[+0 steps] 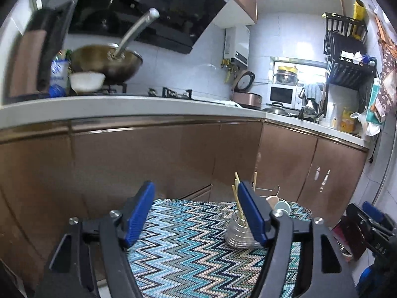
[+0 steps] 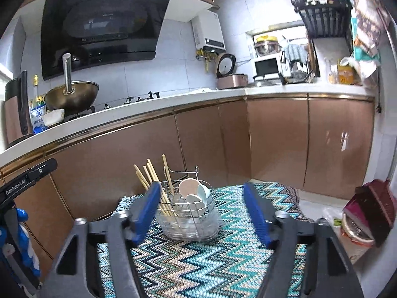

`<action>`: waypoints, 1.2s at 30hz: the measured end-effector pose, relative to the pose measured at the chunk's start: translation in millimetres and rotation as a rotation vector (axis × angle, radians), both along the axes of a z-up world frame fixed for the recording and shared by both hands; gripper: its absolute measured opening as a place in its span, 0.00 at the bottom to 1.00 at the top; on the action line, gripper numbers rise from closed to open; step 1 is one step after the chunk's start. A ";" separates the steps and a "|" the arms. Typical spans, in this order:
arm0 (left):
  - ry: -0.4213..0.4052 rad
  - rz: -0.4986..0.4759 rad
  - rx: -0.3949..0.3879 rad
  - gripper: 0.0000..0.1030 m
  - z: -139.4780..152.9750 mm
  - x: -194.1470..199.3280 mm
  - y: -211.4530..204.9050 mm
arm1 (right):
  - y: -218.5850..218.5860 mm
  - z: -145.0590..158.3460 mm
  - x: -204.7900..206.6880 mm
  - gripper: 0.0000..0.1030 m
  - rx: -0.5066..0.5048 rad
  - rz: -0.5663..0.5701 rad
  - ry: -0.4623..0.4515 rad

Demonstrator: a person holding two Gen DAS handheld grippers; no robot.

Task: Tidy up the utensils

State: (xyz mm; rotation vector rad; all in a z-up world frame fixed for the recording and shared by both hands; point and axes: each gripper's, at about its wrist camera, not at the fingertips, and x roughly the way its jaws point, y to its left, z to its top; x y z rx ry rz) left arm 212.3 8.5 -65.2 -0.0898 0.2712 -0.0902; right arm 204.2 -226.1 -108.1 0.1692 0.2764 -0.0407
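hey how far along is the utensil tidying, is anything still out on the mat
It looks nearly or fully done. The chopsticks and the spoons stand in the wire caddy on the zigzag mat. Nothing is in hand: the left gripper and the right gripper are both open and empty. No loose utensil shows on the visible part of the mat, so nothing seems left.
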 end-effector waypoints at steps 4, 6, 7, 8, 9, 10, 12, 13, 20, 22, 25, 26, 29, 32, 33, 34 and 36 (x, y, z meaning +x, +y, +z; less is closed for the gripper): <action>-0.025 0.026 0.039 0.71 13.1 -28.6 0.6 | 10.7 16.7 -28.4 0.98 -0.030 -0.018 -0.039; -0.043 0.036 0.053 0.72 17.5 -45.2 1.8 | 13.2 25.2 -44.4 1.00 -0.036 -0.031 -0.070; -0.053 0.039 0.059 0.73 19.3 -54.8 2.4 | 14.0 28.7 -51.0 1.00 -0.037 -0.037 -0.081; -0.061 0.042 0.064 0.74 20.7 -62.9 2.7 | 14.5 32.2 -57.3 1.00 -0.037 -0.044 -0.091; -0.068 0.043 0.067 0.74 21.0 -68.6 3.6 | 15.0 36.1 -64.7 1.00 -0.037 -0.052 -0.101; -0.073 0.046 0.071 0.76 21.5 -73.7 3.9 | 15.3 38.9 -68.6 1.00 -0.037 -0.056 -0.107; -0.084 0.056 0.076 0.76 22.8 -87.7 5.3 | 17.0 44.8 -80.2 1.00 -0.039 -0.061 -0.127; -0.093 0.067 0.073 0.77 23.6 -96.2 6.9 | 19.1 47.3 -85.9 1.00 -0.047 -0.064 -0.133; -0.140 0.096 0.069 0.83 26.0 -133.2 17.7 | 38.7 52.8 -112.2 1.00 -0.124 -0.079 -0.132; -0.143 0.091 0.077 0.83 26.6 -138.4 23.8 | 43.0 53.6 -116.9 1.00 -0.142 -0.093 -0.137; -0.149 0.085 0.062 0.83 27.2 -143.1 34.0 | 44.6 56.0 -124.2 1.00 -0.141 -0.122 -0.155; -0.154 0.088 0.056 0.83 26.9 -144.7 38.2 | 44.7 57.2 -126.2 1.00 -0.141 -0.131 -0.162; -0.176 0.104 0.067 0.83 25.7 -149.2 41.2 | 45.7 61.1 -130.8 1.00 -0.159 -0.148 -0.175; -0.184 0.118 0.080 0.83 23.1 -151.8 40.6 | 48.5 63.8 -132.3 1.00 -0.175 -0.159 -0.186; -0.179 0.122 0.087 0.84 21.9 -150.5 40.0 | 49.5 64.0 -131.3 1.00 -0.180 -0.159 -0.184; -0.173 0.127 0.098 0.84 20.4 -149.2 38.9 | 51.2 64.2 -129.9 1.00 -0.188 -0.160 -0.182; -0.167 0.136 0.114 0.86 17.9 -146.5 37.0 | 54.4 64.4 -128.8 1.00 -0.197 -0.157 -0.182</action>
